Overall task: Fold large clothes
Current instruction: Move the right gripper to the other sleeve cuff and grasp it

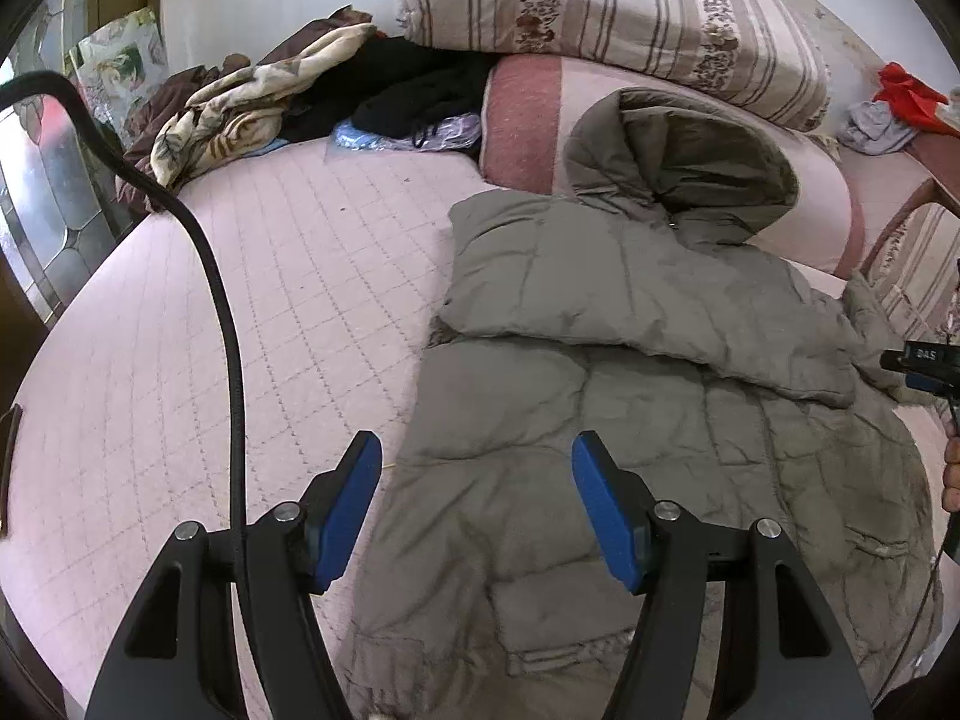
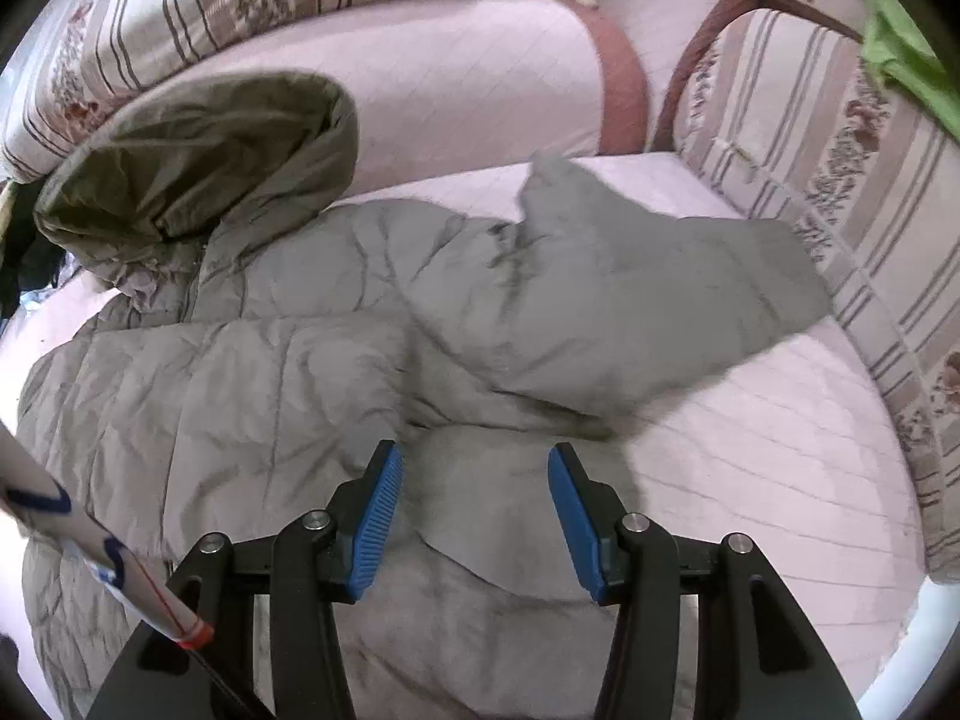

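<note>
A grey-brown puffer jacket [image 1: 630, 420] with a hood [image 1: 684, 156] lies on the pink quilted bed [image 1: 270, 300]. One sleeve [image 1: 600, 276] is folded across its chest. My left gripper [image 1: 477, 456] is open and empty, hovering above the jacket's lower left part. In the right wrist view the jacket [image 2: 270, 372] fills the middle; its other sleeve [image 2: 630, 306] is blurred and stretches out to the right over the bed. My right gripper [image 2: 474, 468] is open and empty just above the jacket's side. The right gripper's tip also shows in the left wrist view [image 1: 924, 360].
Striped floral bedding [image 1: 612, 18] is stacked on a pink bolster [image 1: 528, 120] at the head of the bed. A heap of clothes [image 1: 270, 90] lies at the far left. A black cable [image 1: 222, 312] hangs across the left view. A striped cushion [image 2: 840, 192] borders the right side.
</note>
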